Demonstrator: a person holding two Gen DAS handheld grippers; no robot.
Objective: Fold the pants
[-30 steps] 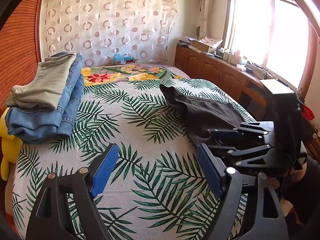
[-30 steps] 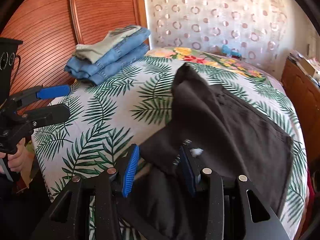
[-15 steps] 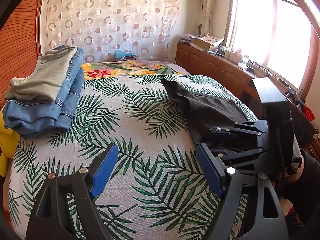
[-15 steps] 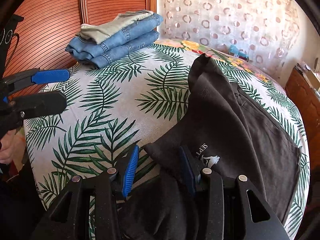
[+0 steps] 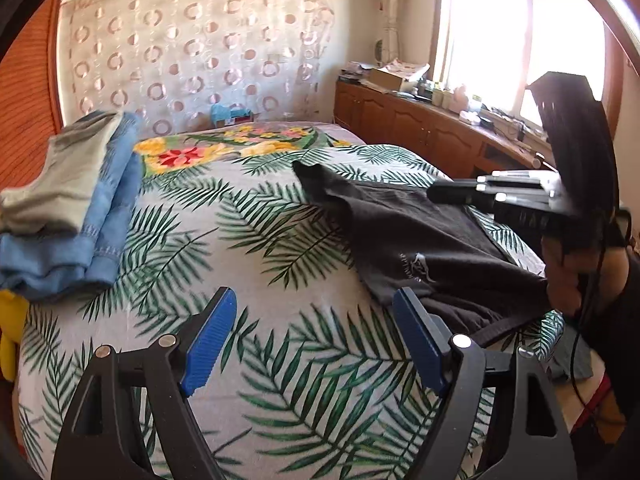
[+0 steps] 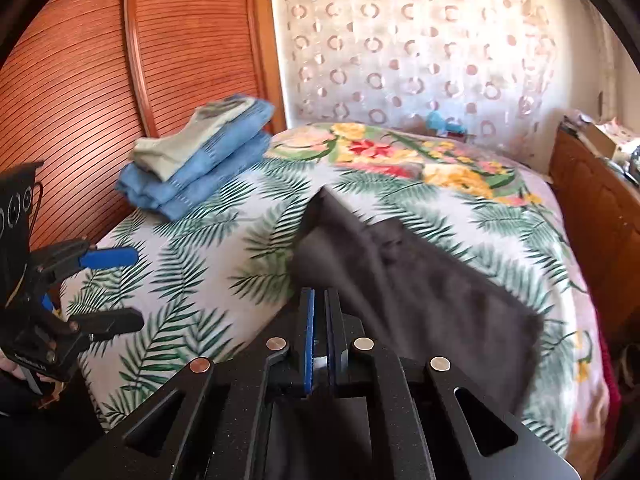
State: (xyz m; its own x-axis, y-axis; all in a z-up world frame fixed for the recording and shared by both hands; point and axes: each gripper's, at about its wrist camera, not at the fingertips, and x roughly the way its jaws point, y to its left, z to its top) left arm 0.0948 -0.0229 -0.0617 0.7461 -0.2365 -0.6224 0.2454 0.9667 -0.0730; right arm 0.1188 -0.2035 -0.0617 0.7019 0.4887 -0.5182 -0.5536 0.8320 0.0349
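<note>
On the leaf-print bed point(image 5: 248, 320), black pants point(image 6: 420, 292) lie right; the right gripper point(image 6: 319, 300) is clenched on their near edge, and the left gripper point(image 5: 316, 336) is released.

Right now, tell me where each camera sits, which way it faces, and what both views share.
Left wrist: on the left gripper, looking over the bed toward the window; its open blue fingers and the right gripper show.
Right wrist: on the right gripper, facing the wooden wall; its fingers shut on the black pants, left gripper alongside.
Shared: pants, folded jeans stack, curtain.
</note>
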